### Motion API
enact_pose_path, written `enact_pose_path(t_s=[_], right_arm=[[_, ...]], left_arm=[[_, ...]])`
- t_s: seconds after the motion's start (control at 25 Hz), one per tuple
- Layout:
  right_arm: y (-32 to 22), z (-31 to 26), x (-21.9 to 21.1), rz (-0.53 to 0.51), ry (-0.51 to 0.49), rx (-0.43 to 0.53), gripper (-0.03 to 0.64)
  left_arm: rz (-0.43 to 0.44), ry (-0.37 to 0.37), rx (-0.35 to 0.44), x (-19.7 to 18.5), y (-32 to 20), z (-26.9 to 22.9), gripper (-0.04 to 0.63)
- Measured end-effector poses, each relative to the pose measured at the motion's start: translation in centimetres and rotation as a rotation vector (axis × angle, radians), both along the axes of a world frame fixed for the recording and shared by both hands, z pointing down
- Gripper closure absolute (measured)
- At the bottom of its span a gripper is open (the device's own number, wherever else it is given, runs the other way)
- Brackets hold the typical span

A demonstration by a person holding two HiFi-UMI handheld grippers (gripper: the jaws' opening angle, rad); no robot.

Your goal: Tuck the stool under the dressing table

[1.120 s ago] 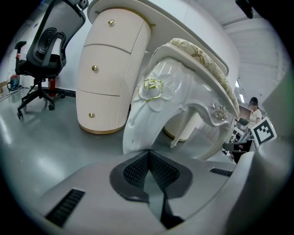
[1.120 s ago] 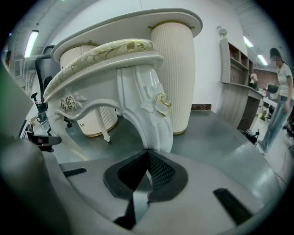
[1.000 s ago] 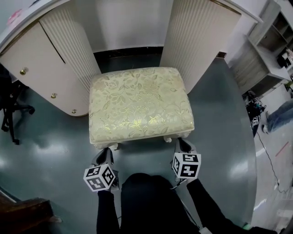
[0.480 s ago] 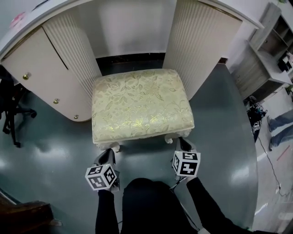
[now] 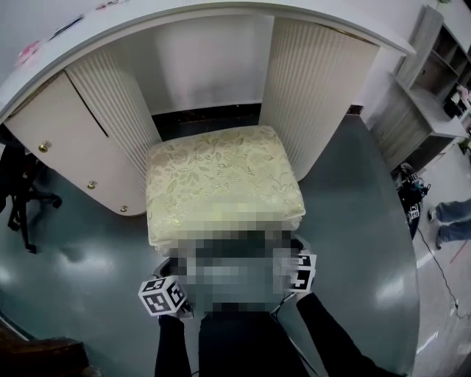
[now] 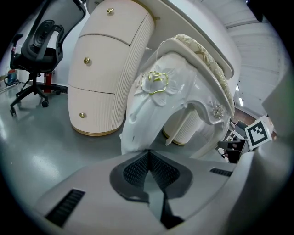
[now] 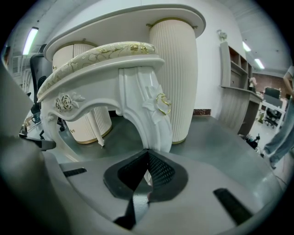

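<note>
The left hand-held gripper [image 6: 149, 156] has its jaws drawn narrow on the foot of the stool's left front leg [image 6: 142, 114]. The carved white leg rises straight from the pad tips. The right hand-held gripper [image 7: 148, 158] is closed the same way on the right front leg [image 7: 147, 114], with a sliver of white foot showing between its dark pads. In the head view, black sleeves [image 5: 173, 346] reach down to both tools. The left marker cube [image 5: 162, 296] shows black-and-white squares and no readable words.

Just beyond the grippers stands the stool [image 5: 221, 184], upright on the glossy grey-green floor [image 5: 346, 221]. Its cream cushion is patterned with gold leaves. Its far half sits in the mouth of the knee space of the desk [image 5: 221, 11], and its near half is out in the open. The rear corners lie just beside the ribbed pedestals on each side. The left pedestal [image 5: 66, 140] carries drawers with small gold knobs. The right pedestal [image 5: 316, 88] is plain ribbing. Nothing lies on the floor between the cushion's back edge and the dark skirting [image 5: 206, 114] at the rear of the gap.

A black office chair [image 5: 18, 184] stands left of the drawers. Well to the right are a grey shelf unit [image 5: 434, 88] and a person's legs [image 5: 452, 221]. A pink patch [image 5: 29, 50] on the desk top is too small to read.
</note>
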State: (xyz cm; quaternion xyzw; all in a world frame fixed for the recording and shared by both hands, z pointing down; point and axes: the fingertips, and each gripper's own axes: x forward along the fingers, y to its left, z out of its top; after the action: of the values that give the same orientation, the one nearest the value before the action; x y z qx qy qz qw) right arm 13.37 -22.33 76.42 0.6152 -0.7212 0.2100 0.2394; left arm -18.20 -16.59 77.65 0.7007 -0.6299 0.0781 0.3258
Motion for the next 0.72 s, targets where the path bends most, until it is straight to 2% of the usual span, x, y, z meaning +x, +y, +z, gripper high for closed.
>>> enact_pose_path(t_s=[0.72], right_arm=[[-0.62, 0.78, -0.22, 0.003, 0.0, 0.055, 0.612]], left_arm=[[-0.013, 0.013, 0.04, -0.3, -0.91, 0.79, 0.588]])
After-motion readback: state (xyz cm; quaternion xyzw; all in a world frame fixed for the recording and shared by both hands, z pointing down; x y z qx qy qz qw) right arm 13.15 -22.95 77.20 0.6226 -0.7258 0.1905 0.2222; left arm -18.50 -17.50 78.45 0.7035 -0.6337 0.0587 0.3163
